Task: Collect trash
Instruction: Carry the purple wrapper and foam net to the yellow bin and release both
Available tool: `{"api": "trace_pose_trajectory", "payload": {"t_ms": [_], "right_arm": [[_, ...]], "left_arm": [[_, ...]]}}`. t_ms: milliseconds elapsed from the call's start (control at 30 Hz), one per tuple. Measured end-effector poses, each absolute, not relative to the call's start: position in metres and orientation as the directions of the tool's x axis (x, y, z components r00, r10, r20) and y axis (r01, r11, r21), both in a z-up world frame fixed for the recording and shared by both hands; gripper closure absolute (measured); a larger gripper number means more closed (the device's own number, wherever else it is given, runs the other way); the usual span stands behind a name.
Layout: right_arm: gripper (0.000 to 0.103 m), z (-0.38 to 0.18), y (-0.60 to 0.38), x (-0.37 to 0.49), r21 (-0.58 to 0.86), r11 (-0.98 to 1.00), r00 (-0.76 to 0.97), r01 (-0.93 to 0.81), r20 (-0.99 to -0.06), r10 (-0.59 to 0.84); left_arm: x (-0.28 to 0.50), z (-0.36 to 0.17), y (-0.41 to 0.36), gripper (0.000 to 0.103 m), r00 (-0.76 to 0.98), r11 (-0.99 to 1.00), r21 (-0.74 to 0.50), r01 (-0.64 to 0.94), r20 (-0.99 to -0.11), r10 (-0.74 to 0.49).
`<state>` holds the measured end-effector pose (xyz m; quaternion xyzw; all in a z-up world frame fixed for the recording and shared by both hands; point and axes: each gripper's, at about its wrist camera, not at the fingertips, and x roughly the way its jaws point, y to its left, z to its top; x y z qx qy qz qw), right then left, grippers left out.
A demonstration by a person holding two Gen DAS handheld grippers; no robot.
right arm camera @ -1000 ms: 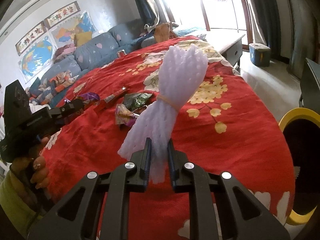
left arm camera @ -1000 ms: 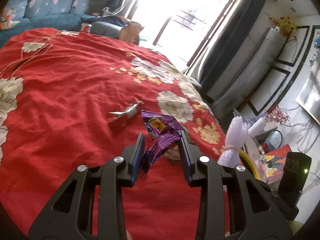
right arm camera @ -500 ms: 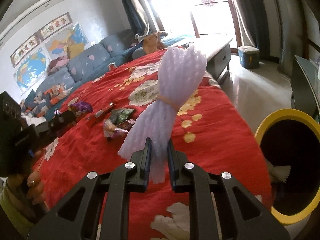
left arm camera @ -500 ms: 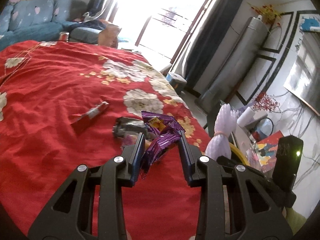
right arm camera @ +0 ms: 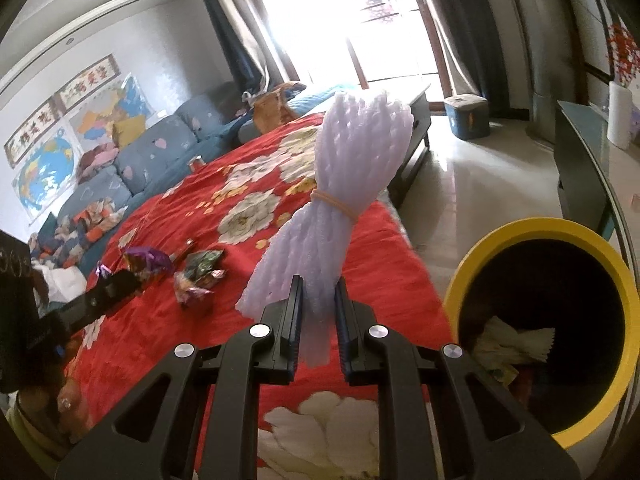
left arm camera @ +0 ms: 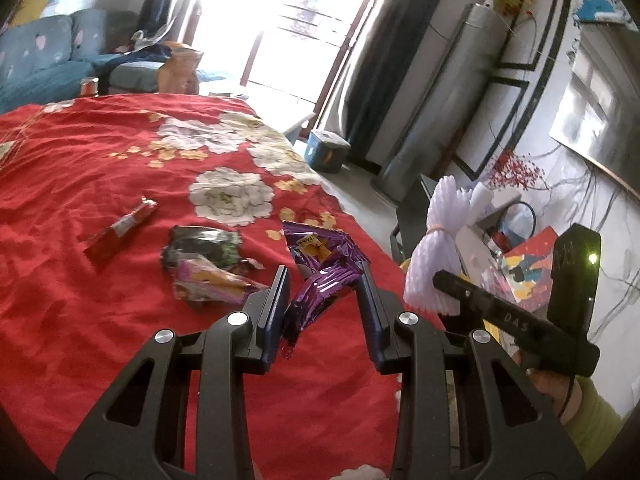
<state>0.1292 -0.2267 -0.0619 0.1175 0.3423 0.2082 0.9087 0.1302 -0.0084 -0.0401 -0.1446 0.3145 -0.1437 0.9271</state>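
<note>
Upright, the foam net bundle [right arm camera: 344, 200] stands clamped in the right gripper [right arm camera: 318, 320], long axis pointing far; the left gripper [left arm camera: 322, 304] pinches a purple wrapper [left arm camera: 320, 276].

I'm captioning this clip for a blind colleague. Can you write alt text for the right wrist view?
The right gripper is shut on a bundle of white foam netting tied with a rubber band, held above a red floral bedspread. A yellow-rimmed bin with paper scraps inside sits to the right; crumpled snack wrappers lie on the bedspread to the left.
</note>
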Motion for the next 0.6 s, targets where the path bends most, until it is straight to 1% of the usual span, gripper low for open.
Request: {"api": "trace_pose_trajectory", "payload": {"t_ms": [600], "right_arm": [[0.088,-0.067,-0.29,0.133,0.368,0.916,0.742,-0.16,-0.567,0.358]], "left_arm": [[0.137,-0.036,-0.074,0.076,0.71,0.906,-0.295,0.302,-0.564,-0.421]]}}
